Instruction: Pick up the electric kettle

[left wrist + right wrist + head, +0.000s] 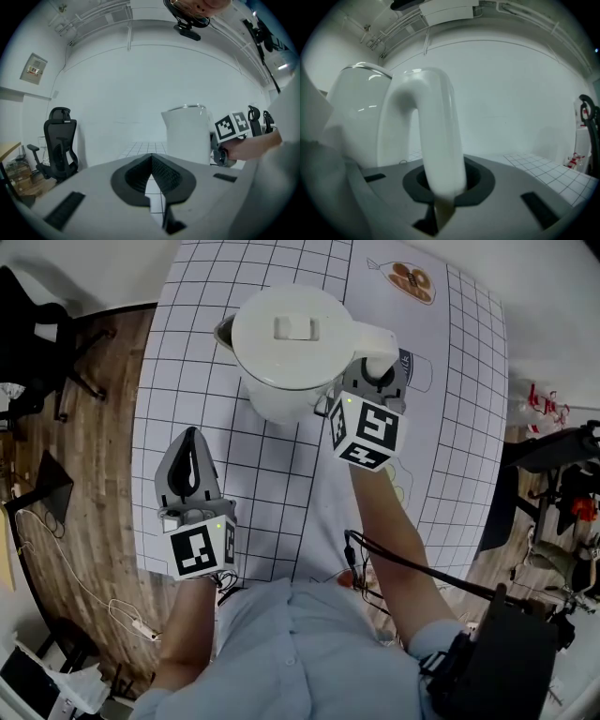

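Right hand-held gripper (440, 190) clenches the kettle's (286, 352) handle (433, 136); on lifting, it could swing and slip; left hand-held gripper (151, 164) seems closed, empty.

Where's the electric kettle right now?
In the head view the white kettle is at the far middle of the gridded table, its handle on the right clamped in the right gripper.

white kettle (292, 338), black-gridded white table (469, 413)

Light was bright and even from overhead, shadows soft. Fisheye bending curved the edges, corners went black, and the near handle (438, 136) was blurred.
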{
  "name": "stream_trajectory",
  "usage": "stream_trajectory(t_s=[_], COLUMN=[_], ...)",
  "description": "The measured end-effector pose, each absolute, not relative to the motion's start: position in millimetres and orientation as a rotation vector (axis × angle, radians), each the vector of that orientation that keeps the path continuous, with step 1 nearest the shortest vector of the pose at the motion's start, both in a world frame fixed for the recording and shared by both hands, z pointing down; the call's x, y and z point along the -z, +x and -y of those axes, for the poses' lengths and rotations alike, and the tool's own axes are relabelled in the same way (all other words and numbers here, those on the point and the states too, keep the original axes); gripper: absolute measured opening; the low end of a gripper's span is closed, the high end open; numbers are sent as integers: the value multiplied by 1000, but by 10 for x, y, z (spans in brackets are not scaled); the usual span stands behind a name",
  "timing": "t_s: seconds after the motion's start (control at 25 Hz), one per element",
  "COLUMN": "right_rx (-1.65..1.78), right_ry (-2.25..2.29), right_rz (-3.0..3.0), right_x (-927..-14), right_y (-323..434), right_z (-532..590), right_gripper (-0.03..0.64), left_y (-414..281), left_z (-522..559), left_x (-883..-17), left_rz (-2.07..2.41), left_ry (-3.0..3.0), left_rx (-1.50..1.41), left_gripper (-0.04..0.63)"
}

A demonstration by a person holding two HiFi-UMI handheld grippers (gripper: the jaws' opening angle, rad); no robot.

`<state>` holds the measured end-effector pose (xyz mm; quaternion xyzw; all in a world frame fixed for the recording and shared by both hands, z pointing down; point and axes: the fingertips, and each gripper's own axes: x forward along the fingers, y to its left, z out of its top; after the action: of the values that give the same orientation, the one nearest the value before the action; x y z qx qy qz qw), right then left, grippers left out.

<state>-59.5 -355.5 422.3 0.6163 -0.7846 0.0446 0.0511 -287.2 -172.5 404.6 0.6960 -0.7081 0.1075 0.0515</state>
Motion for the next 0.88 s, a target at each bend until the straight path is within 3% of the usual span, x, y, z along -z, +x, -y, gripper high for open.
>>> stream_trajectory(t_s=[0.88], right_rx=[-51], right_ry=[2096], right_rz=[2467], right_x=[-2690], right_y=[17], right_z=[3594], right_gripper=[38], left_y=[-2671], left_z=[1487], left_x=[-3596], left_rz=[2185], left_ry=[2216], left_rx=[-193], left_gripper=[-2])
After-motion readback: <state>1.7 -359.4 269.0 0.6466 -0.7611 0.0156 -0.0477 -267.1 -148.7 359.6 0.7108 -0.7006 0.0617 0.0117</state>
